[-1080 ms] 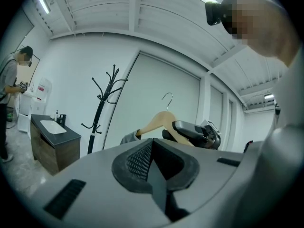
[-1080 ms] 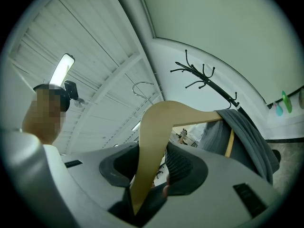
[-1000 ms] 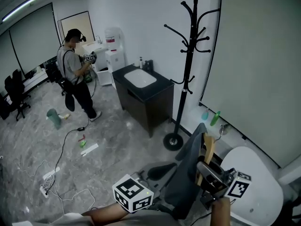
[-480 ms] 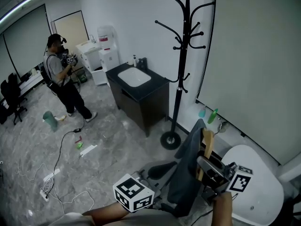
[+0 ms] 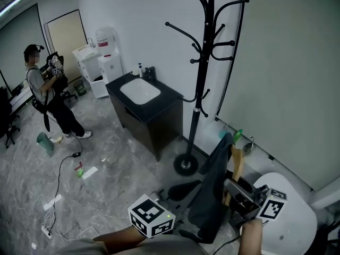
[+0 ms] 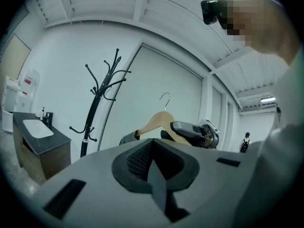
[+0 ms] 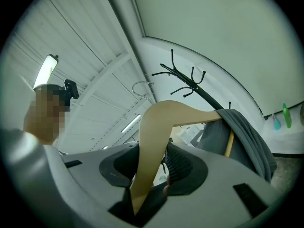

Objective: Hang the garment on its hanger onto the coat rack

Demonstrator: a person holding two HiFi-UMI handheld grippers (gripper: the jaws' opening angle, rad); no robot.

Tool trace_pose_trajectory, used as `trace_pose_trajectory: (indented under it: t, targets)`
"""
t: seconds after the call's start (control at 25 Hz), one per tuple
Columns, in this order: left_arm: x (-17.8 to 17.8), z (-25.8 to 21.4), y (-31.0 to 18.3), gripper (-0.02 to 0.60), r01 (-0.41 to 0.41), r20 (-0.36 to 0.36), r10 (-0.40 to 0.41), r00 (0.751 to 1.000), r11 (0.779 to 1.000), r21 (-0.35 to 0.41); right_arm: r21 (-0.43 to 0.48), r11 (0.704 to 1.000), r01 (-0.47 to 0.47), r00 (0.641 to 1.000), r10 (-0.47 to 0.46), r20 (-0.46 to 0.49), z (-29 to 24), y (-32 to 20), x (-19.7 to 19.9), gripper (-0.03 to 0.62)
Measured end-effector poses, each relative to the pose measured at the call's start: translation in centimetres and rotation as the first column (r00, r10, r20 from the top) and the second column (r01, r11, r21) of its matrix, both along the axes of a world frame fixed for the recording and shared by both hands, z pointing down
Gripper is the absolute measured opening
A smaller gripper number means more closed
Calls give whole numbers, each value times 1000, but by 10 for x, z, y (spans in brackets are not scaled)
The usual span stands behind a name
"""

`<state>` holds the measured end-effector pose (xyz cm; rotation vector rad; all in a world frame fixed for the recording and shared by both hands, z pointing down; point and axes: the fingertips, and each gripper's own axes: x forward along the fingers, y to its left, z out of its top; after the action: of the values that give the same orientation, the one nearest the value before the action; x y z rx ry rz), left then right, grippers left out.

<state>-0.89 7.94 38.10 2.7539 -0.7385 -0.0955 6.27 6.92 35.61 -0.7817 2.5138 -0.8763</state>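
Note:
A tall black coat rack (image 5: 204, 62) stands against the white wall, with its round base (image 5: 185, 166) on the floor. My right gripper (image 5: 240, 196) is shut on one arm of a wooden hanger (image 5: 235, 162), low at the right and short of the rack. A dark grey garment (image 5: 210, 195) drapes from the hanger. In the right gripper view the wooden hanger (image 7: 156, 127) passes between the pads, its wire hook (image 7: 140, 87) is free, and the garment (image 7: 242, 137) hangs at the right. My left gripper (image 6: 152, 167) is shut with nothing in it; its marker cube (image 5: 151, 217) sits low, left of the garment.
A black cabinet with a white sink (image 5: 141, 92) stands left of the rack. A person (image 5: 45, 94) stands at the far left near a water dispenser (image 5: 106, 57). Cables (image 5: 58, 195) lie on the marble floor. A white round table (image 5: 287, 217) is at the lower right.
The coat rack now sits closer and higher in the head view. The person at the back has walked left. Both grippers keep their places, the right still holding the hanger.

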Motion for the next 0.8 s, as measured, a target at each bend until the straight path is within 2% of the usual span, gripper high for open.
trace_pose_trajectory:
  t: [0.28, 0.52, 0.8]
  targets:
    - [-5, 3, -92, 6, -42, -4, 42, 999, 999, -7, 9, 999, -45, 999, 45, -25, -1, -89, 11, 161]
    - [3, 5, -152, 6, -71, -14, 70, 997, 997, -22, 5, 998, -62, 998, 62, -22, -8, -157, 24, 161]
    - [26, 13, -227, 6, -35, -12, 34, 999, 999, -31, 11, 999, -32, 999, 33, -14, -11, -240, 50, 161]
